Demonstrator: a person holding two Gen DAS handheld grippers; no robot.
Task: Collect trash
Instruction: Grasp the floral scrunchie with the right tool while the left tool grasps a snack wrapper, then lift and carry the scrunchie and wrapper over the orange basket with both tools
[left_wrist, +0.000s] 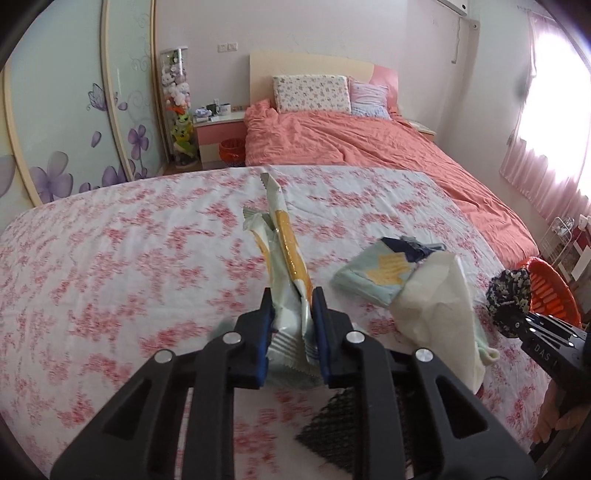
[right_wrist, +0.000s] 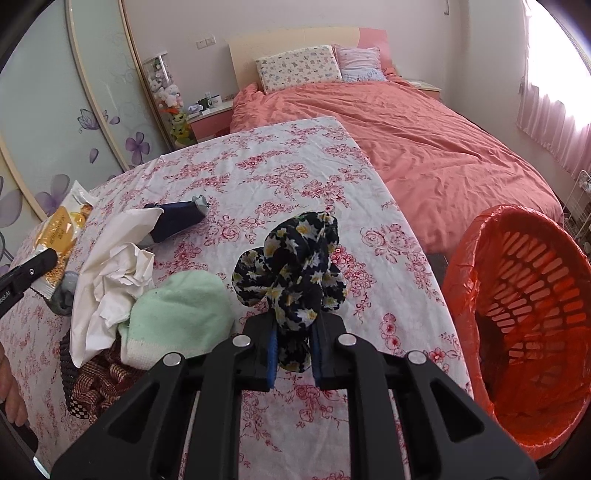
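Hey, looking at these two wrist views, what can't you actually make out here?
- Left view: the wrapper's print, blurred and crumpled; its lower end sits between the left tongs.
- Left view: the black mesh item, mostly behind the tongs.
- Right view: the basket's bottom, dark and cut by the edge.
- Right view: the woven item, covered by the tissue and green cloth.
- Both views: nightstand items, too small.

Black gripper (left_wrist: 291, 299) frames; blue pads (left_wrist: 320, 332); silver screws (left_wrist: 231, 337)

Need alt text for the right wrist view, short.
The right gripper is shut on a dark floral cloth above a flowered tablecloth, with an orange basket to its right. Tissue and a green cloth lie left.
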